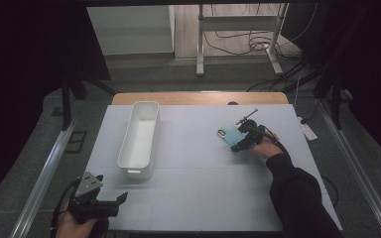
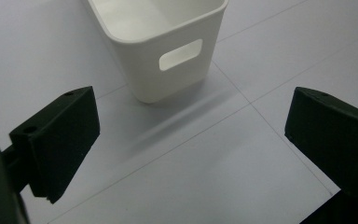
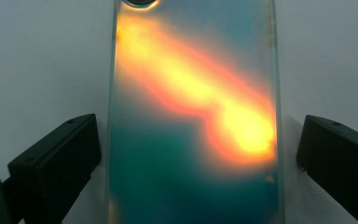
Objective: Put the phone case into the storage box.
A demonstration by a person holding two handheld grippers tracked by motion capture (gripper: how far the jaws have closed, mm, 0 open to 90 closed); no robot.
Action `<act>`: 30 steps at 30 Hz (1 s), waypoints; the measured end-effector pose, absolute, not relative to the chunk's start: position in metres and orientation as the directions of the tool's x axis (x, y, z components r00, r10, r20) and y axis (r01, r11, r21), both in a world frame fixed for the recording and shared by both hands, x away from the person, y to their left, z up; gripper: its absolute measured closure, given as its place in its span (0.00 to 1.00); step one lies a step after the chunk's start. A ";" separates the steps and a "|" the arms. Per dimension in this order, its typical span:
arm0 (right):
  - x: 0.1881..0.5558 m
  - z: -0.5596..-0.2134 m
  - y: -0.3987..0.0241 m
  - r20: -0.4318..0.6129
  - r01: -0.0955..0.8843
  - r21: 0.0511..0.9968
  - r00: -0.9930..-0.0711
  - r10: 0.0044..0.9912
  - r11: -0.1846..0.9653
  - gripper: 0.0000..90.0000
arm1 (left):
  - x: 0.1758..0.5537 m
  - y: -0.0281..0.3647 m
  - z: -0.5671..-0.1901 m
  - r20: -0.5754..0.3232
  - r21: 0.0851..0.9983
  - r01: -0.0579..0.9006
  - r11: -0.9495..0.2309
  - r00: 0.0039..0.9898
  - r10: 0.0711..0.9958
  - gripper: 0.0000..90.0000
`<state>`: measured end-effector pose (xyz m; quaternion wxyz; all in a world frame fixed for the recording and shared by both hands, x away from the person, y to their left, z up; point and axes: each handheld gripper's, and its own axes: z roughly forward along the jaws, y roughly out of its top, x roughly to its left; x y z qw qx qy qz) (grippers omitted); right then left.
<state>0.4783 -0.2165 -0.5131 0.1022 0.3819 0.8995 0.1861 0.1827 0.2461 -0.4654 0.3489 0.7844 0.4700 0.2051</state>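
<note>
A phone (image 1: 228,134) with a glossy teal back lies flat on the white table at the right. In the right gripper view the phone (image 3: 193,116) shows an orange glare streak and lies between the two black jaws, which stand a little apart from its long edges. My right gripper (image 1: 241,145) is open around the phone's near end. A long white bin (image 1: 140,139) stands left of centre, its handle slot (image 2: 181,54) facing my left gripper (image 1: 119,202). That gripper is open with nothing between its jaws, low at the table's near left corner.
The white table top (image 1: 198,178) spreads between the bin and the phone. Beyond its far wooden edge (image 1: 198,98) are a metal stand and loose cables (image 1: 248,42) on the floor. Dark curtains flank both sides.
</note>
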 end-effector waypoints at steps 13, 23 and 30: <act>0.476 -0.506 -0.217 -0.039 0.647 0.404 -0.694 0.719 0.647 0.19 | 0.183 0.246 -0.465 -0.007 0.740 0.595 -0.314 0.473 0.881 0.04; 0.473 -0.502 -0.218 -0.020 0.659 0.429 -0.677 0.736 0.618 0.19 | 0.183 0.246 -0.465 -0.004 0.740 0.594 -0.315 0.471 0.882 0.04; 0.468 -0.495 -0.221 -0.021 0.638 0.464 -0.686 0.728 0.615 0.19 | 0.183 0.247 -0.465 -0.023 0.745 0.596 -0.300 0.472 0.881 0.04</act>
